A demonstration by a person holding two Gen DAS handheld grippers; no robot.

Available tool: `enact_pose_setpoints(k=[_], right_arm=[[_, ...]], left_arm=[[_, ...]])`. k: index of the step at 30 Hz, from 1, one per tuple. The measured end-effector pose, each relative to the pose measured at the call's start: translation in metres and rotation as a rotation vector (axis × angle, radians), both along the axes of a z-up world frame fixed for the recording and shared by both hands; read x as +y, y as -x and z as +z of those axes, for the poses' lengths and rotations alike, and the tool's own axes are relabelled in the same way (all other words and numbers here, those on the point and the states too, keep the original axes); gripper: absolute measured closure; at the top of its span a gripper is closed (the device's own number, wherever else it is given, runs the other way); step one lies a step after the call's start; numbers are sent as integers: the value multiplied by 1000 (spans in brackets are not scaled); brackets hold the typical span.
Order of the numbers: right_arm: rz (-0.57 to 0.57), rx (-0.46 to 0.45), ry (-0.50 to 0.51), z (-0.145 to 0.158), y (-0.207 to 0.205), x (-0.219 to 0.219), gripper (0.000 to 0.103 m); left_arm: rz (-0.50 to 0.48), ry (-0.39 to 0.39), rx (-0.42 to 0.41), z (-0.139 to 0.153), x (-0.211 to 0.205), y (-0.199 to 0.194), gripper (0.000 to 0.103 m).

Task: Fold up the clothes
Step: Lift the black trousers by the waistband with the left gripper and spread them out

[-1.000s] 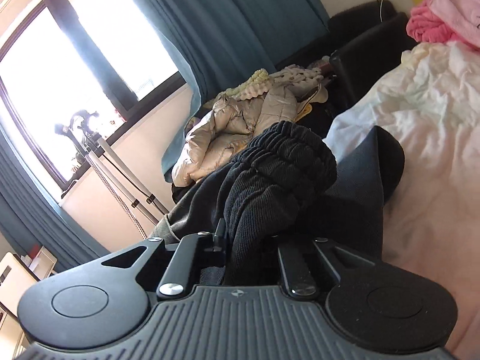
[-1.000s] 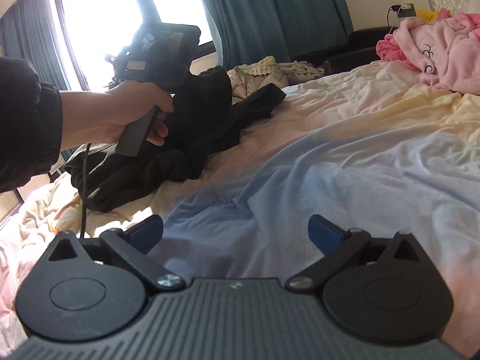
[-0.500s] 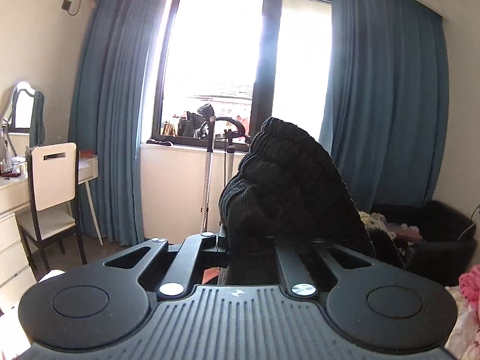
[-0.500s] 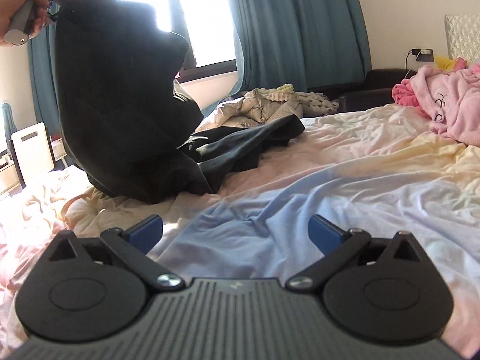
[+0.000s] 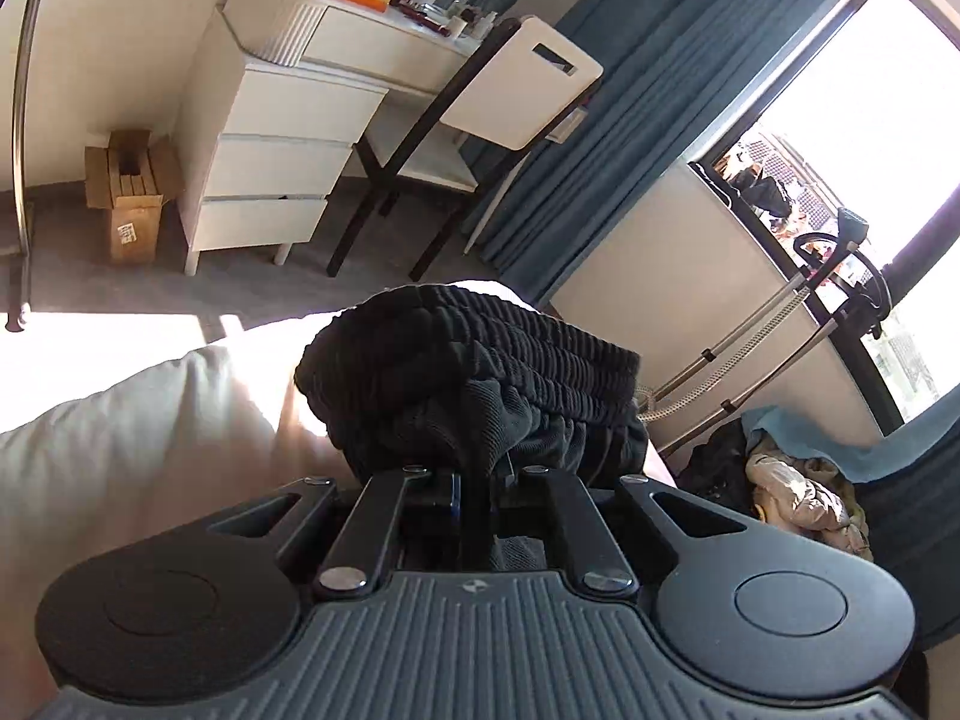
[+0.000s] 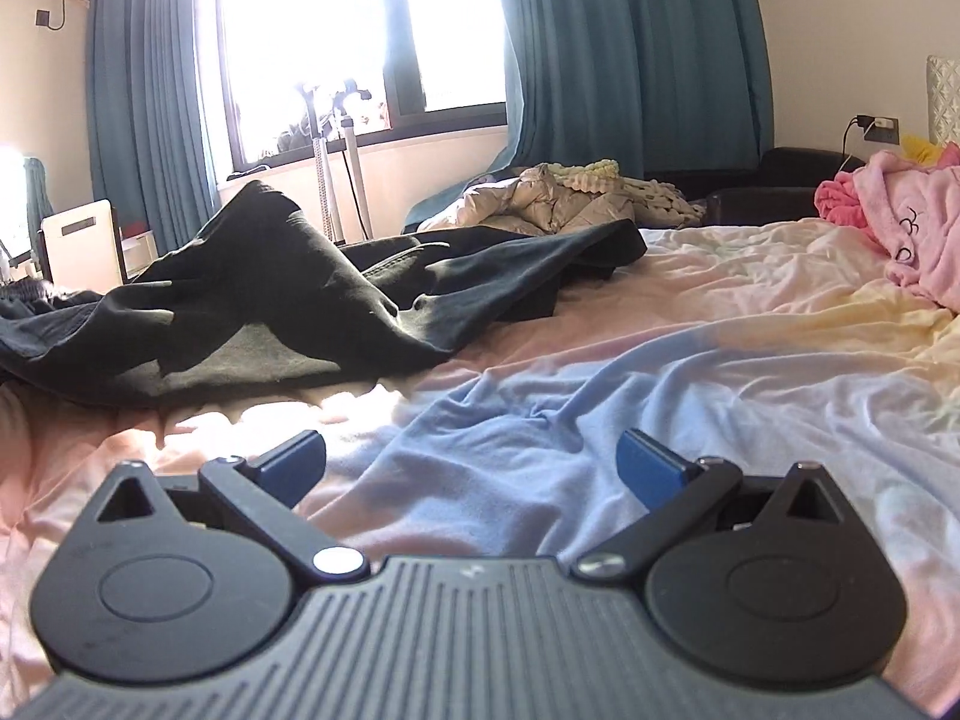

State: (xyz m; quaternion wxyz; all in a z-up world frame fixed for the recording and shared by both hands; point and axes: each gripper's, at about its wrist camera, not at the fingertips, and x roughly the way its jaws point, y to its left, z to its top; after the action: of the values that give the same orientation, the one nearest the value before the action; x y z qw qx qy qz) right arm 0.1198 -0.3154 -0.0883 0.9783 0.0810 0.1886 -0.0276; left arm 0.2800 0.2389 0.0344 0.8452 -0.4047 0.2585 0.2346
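Your left gripper [image 5: 477, 495] has its fingers clenched on the ribbed waistband of the black pants [image 5: 468, 378], held over the near edge of the bed [image 5: 138, 432]. Your right gripper [image 6: 471, 468] hovers with fingers spread wide and empty above the sheet [image 6: 690, 372]; the pants [image 6: 288, 300] sprawl far left on it.

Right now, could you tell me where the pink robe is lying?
In the right wrist view, the pink robe lies bunched at the far right of the bed, near the headboard, well apart from the black trousers on the left.
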Motion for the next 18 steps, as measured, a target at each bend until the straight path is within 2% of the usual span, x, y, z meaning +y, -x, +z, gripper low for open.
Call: enact_pose_setpoints(k=[3, 4, 9, 10, 11, 13, 18], right_arm=[[9, 16, 8, -4, -3, 4, 0], [12, 22, 10, -5, -5, 6, 0], [36, 38, 23, -8, -7, 14, 0], [42, 37, 25, -8, -7, 16, 0], [46, 38, 24, -8, -7, 17, 0], [60, 44, 4, -7, -7, 20, 0], [117, 77, -35, -10, -10, 34, 0]], left_arm=[[-10, 31, -59, -25, 17, 14, 95], [-37, 20, -77, -26, 17, 18, 94], [-196, -57, -136, -10, 28, 23, 90], [-227, -72, -146, -6, 31, 23, 80], [-258, -87, -156, -2, 34, 24, 60], [-320, -118, -175, 7, 41, 24, 47], [-455, -178, -220, 25, 59, 18, 43]])
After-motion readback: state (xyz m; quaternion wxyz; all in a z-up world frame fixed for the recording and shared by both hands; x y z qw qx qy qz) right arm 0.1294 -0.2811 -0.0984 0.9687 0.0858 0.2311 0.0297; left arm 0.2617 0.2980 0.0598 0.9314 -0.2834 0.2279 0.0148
